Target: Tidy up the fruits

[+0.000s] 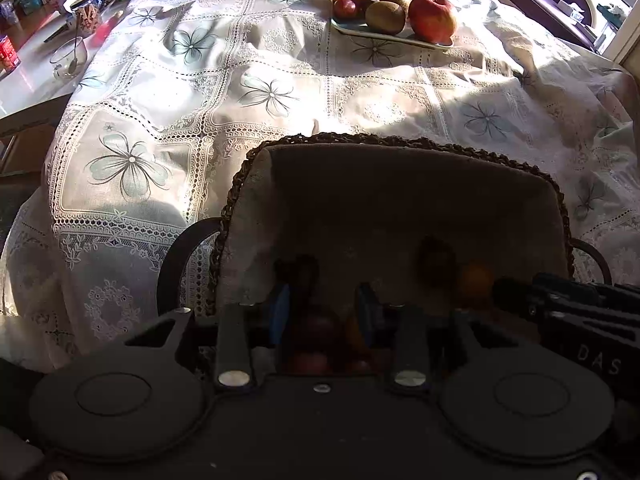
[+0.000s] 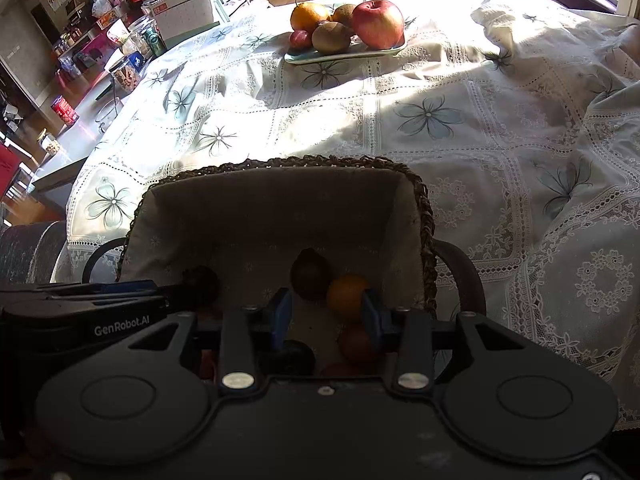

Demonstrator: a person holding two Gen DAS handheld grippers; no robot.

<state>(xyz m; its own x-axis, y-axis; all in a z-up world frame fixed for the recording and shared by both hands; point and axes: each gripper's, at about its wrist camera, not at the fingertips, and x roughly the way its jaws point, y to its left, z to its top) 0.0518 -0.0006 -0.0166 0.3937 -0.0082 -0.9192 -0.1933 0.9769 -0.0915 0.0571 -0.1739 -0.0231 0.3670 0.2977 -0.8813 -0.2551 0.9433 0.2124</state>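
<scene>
The left gripper (image 1: 324, 312), low in the centre of its own view, has its blue pads spread with nothing pinched between them; dim reddish fruit lies in the shadow just below and between the fingers, too dark to name; the right gripper (image 2: 326, 316) sits likewise at the lower centre of its frame, jaws apart and holding nothing, with a small orange (image 2: 347, 296) showing between its fingertips but apparently lying beyond them in the basket, not gripped. Both tools point forward and slightly down into the lined wicker basket (image 2: 280, 200), side by side, each one's body showing at the edge of the other's view. In the basket, besides the small orange, a dark brown fruit (image 2: 310, 274) rests just behind it, and further reddish shapes lie nearer the camera. Outward, across the flowered lace tablecloth (image 2: 460, 128), a pale plate (image 2: 344, 56) at the upper middle of the frame carries a red apple (image 2: 378, 24), a large orange (image 2: 310, 16), two kiwis (image 2: 331, 37) and a small red fruit (image 2: 301, 39), heaped touching one another. Judged from this, the sorting looks partly done: some fruit in the basket, some on the plate; which way it is going cannot be told.
</scene>
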